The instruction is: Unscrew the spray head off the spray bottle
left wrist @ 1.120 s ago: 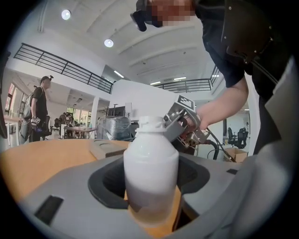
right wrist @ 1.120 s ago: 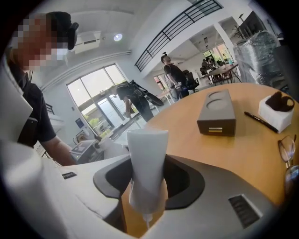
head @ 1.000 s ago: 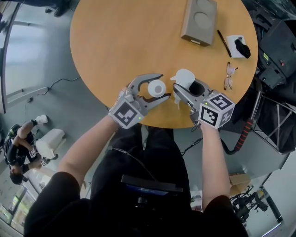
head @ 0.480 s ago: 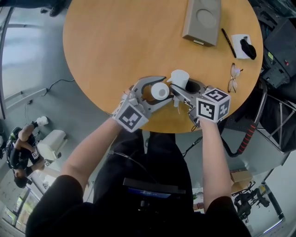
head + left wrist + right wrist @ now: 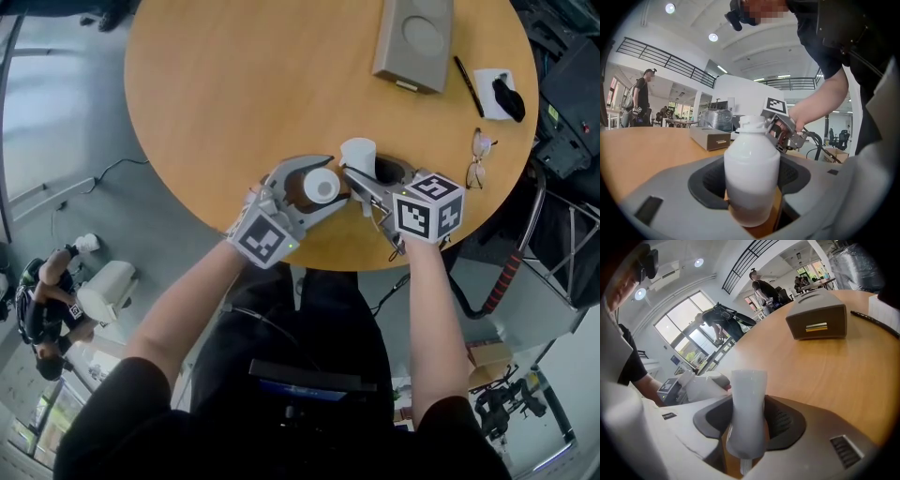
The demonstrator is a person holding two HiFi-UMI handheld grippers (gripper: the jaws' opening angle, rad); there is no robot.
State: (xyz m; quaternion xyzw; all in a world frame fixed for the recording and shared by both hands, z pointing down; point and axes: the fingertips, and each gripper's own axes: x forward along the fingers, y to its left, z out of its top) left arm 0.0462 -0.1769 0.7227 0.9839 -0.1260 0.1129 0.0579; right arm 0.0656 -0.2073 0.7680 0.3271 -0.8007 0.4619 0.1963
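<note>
The white spray bottle (image 5: 322, 185) stands upright between the pads of my left gripper (image 5: 336, 178), which is shut on it. In the left gripper view the bottle (image 5: 751, 168) shows a bare threaded neck with no head on it. The white spray head (image 5: 359, 155) is off the bottle and sits between the pads of my right gripper (image 5: 367, 174), just right of the bottle. In the right gripper view the spray head (image 5: 747, 413) points up, its thin tube hanging below the jaws. Both are low over the round wooden table (image 5: 244, 84), near its front edge.
A grey box (image 5: 415, 42) lies at the far side of the table, with a black pen (image 5: 466, 73), a white card holding a dark object (image 5: 504, 94) and glasses (image 5: 478, 157) to the right. People stand in the background of both gripper views.
Both grippers have sunk toward the table while keeping their hold. The spray head now sits a little closer to the bottle.
</note>
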